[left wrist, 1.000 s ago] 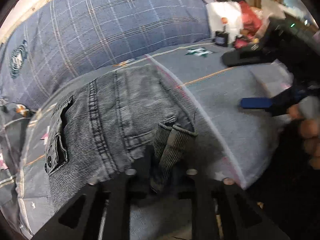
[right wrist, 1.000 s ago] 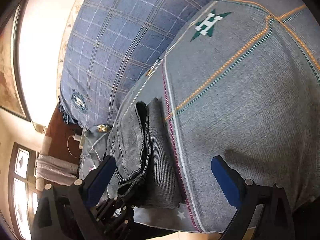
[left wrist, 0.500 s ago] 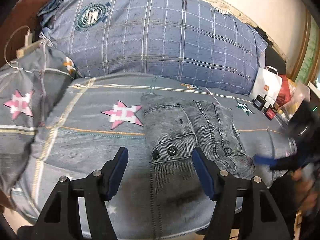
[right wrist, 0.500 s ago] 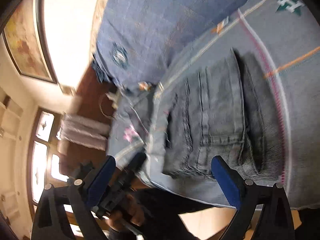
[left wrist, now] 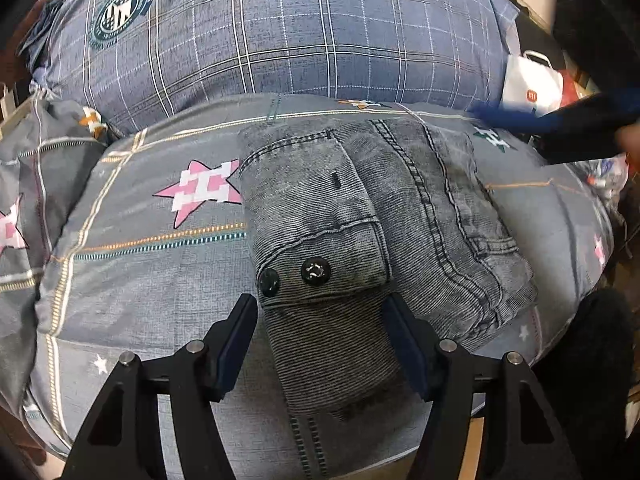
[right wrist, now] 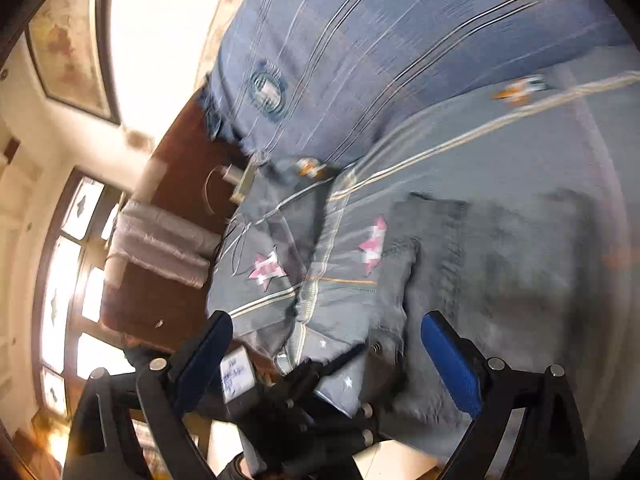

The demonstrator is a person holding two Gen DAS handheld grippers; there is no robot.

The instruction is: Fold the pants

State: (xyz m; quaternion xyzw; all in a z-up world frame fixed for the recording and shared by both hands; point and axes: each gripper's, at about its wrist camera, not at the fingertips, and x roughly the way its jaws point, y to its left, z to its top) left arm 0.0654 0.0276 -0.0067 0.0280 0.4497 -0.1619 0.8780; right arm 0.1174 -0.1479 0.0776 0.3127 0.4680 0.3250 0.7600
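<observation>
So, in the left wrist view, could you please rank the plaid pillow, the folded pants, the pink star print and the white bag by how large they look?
Largest to smallest:
1. plaid pillow
2. folded pants, though nearness to the camera inflates them
3. and 4. pink star print and white bag look alike; the bag lies farther off, so I won't rank them.

the left wrist view looks down, close over the folded pants on the bed. the right wrist view, tilted and blurred, faces the same pants from farther back.
</observation>
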